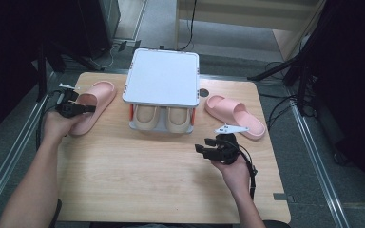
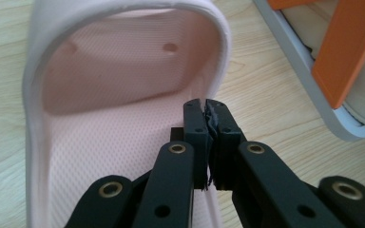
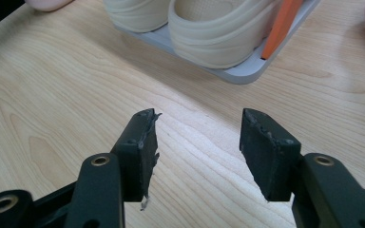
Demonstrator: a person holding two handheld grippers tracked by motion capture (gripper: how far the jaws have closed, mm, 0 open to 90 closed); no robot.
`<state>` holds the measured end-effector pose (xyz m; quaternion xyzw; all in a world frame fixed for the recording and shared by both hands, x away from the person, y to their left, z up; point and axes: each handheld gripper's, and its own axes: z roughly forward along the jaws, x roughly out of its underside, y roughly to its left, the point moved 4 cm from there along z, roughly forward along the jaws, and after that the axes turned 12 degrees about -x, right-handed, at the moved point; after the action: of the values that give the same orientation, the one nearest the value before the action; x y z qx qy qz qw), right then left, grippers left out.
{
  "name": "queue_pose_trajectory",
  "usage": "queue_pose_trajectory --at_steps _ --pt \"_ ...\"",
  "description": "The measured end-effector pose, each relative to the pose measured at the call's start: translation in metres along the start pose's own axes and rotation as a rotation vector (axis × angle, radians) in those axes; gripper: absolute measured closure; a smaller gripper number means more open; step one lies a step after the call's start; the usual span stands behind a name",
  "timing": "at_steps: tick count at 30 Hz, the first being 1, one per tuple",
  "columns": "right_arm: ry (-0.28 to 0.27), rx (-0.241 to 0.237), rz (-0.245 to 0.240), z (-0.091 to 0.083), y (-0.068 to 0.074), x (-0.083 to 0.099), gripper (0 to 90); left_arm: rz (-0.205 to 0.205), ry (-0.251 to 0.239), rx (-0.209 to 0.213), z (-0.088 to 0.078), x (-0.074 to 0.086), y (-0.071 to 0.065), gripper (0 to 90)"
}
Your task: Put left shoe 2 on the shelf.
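The left gripper [image 2: 208,107], jaws pinched thinly on the side wall of the pink slipper [image 1: 91,106] at the desk's [image 1: 171,180] left edge, could lose it on lifting, while the right gripper [image 3: 197,124] hangs wide open.

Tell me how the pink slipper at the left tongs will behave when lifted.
The pink slipper looks like thick moulded foam: probably light and slightly bendy. The left tongs pinch its side wall, so it may hang tilted. Its matte, dimpled surface should limit slipping.

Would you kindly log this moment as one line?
left gripper: shut on pink slipper | right gripper: open, empty
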<state>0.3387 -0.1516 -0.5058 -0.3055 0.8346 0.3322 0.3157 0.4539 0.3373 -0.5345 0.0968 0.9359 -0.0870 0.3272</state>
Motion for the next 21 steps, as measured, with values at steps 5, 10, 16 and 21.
queue_pose_trajectory --at_steps 5,10,16,21 --pt "-0.003 0.000 0.001 -0.001 0.000 0.000 47.8 0.008 -0.002 0.004 0.002 -0.002 -0.006 87.3" --pt "0.004 -0.005 -0.005 0.001 0.001 0.000 47.9 -0.027 -0.005 0.027 0.006 -0.004 -0.013 87.3" --pt "0.001 -0.007 -0.004 0.001 0.001 -0.001 47.9 -0.071 0.000 0.067 0.005 -0.005 -0.012 84.4" --pt "0.003 -0.007 -0.006 0.001 0.001 -0.001 48.0 -0.094 0.005 0.061 -0.001 -0.005 -0.007 76.9"
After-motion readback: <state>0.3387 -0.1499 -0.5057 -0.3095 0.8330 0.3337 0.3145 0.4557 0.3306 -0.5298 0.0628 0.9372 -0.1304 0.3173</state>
